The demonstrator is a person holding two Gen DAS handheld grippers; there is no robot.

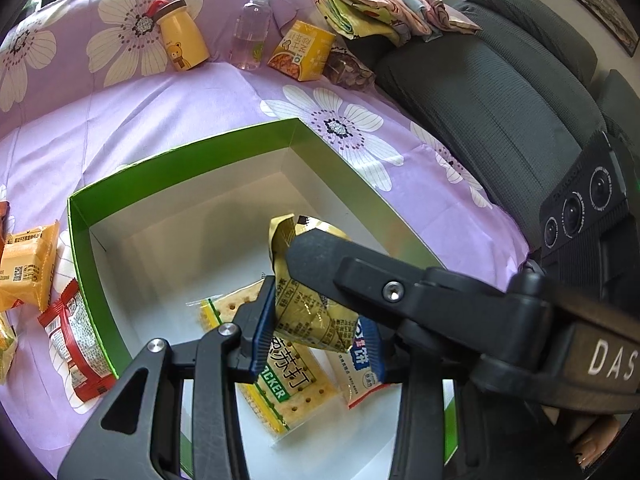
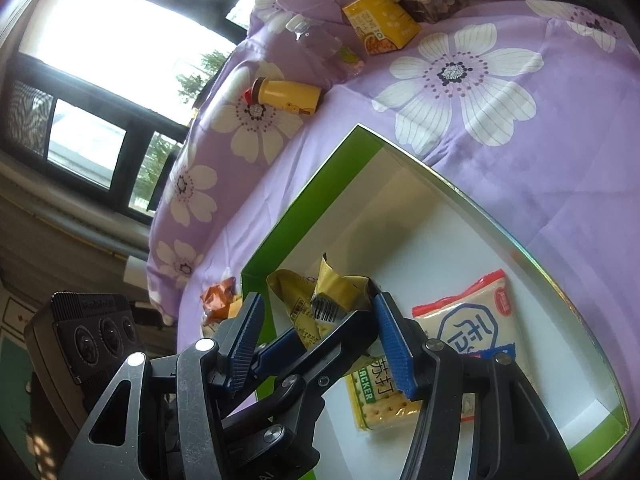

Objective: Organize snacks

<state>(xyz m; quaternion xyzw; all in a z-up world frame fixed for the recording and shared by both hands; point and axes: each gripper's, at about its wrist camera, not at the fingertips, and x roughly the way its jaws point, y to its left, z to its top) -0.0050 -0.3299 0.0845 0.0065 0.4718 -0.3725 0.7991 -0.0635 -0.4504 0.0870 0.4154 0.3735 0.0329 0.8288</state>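
A crumpled gold snack packet (image 1: 308,304) hangs over the open green box (image 1: 180,152), and my left gripper (image 1: 320,312) is shut on it. My right gripper (image 2: 316,298) stands open around the packet's (image 2: 340,284) top. One right pad's tip touches the packet's edge and the other pad is clear of it. In the left wrist view a black right finger (image 1: 312,248) lies against the packet's upper part. On the box's white floor lie a yellow-green cracker packet (image 1: 296,384) and a white packet with red and blue print (image 2: 468,320).
A purple flowered sheet (image 1: 200,100) covers the surface. An orange packet (image 1: 24,268) and a red packet (image 1: 76,340) lie left of the box. Behind it stand a yellow bear bottle (image 1: 182,36), a water bottle (image 1: 250,28) and a yellow carton (image 1: 302,50). A grey seat (image 1: 500,80) borders the right.
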